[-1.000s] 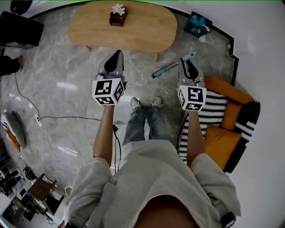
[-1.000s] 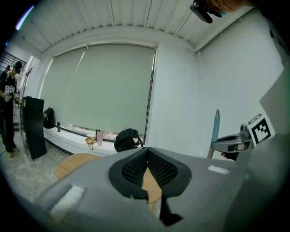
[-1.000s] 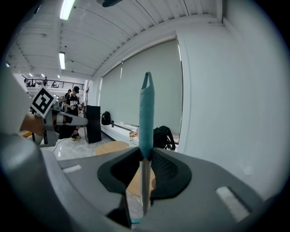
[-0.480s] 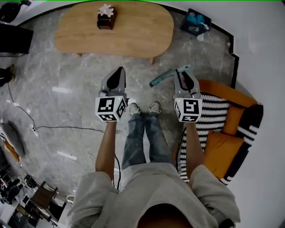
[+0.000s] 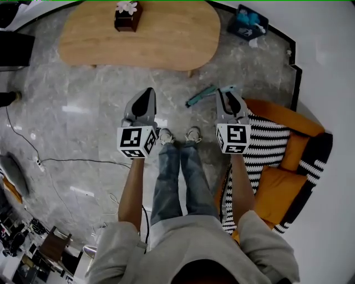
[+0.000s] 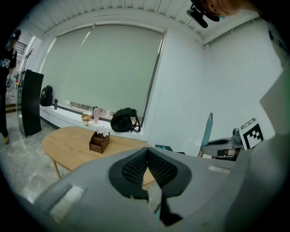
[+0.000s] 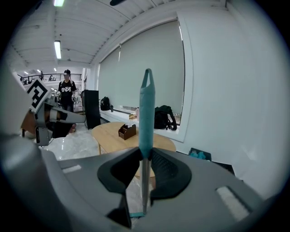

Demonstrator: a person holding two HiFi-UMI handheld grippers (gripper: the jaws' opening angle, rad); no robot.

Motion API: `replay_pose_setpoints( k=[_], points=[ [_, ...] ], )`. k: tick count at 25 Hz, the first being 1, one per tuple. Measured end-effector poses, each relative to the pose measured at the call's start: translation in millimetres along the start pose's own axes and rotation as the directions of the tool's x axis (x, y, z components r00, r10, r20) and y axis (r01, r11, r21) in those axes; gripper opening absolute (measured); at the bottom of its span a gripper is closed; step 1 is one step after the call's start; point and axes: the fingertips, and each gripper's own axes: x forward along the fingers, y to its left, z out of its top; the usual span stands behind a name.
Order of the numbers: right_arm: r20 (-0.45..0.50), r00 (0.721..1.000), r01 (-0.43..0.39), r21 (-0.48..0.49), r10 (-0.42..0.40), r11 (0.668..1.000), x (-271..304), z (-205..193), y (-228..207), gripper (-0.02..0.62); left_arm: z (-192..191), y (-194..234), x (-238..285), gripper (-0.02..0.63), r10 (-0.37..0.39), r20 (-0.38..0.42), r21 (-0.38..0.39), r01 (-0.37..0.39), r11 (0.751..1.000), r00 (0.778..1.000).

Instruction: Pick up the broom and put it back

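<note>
The broom [image 7: 146, 118] has a teal grip over a thin metal shaft. It stands upright between the pads of my right gripper [image 7: 145, 155], which is shut on it. In the head view the right gripper [image 5: 229, 95] is in front of the sofa, and the broom [image 5: 201, 95] runs from its tip slanting left over the floor. My left gripper [image 5: 145, 97] hangs level with it on the left, shut and empty. In the left gripper view its fingertips [image 6: 147, 152] meet, and the broom [image 6: 207, 129] shows at the right.
An oval wooden table [image 5: 166, 39] with a brown tissue box [image 5: 126, 16] stands ahead. An orange and striped sofa [image 5: 277, 150] is at my right. A dark box [image 5: 248, 22] sits by the far wall. A cable [image 5: 72, 161] lies on the marble floor at left.
Both grippers have come down side by side toward the floor. The broom has stayed in the right one. The left one has stayed shut and empty.
</note>
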Motion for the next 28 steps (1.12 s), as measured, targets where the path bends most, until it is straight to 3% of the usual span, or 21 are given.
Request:
replay_pose_setpoints(
  k=[11,28],
  points=[
    [-0.061,0.998,-0.036,-0.012,0.035,0.999,60,-27,11,0.081,-12,12,23,0.002,0.008,-0.014,-0.024,-0.009,1.000,1.000],
    [-0.055,0.995,-0.086,-0.055,0.083,0.995,150,-2,31,0.083,-14,37,38,0.002,0.040,-0.028,-0.037,-0.041,0.998,0.999]
  ],
)
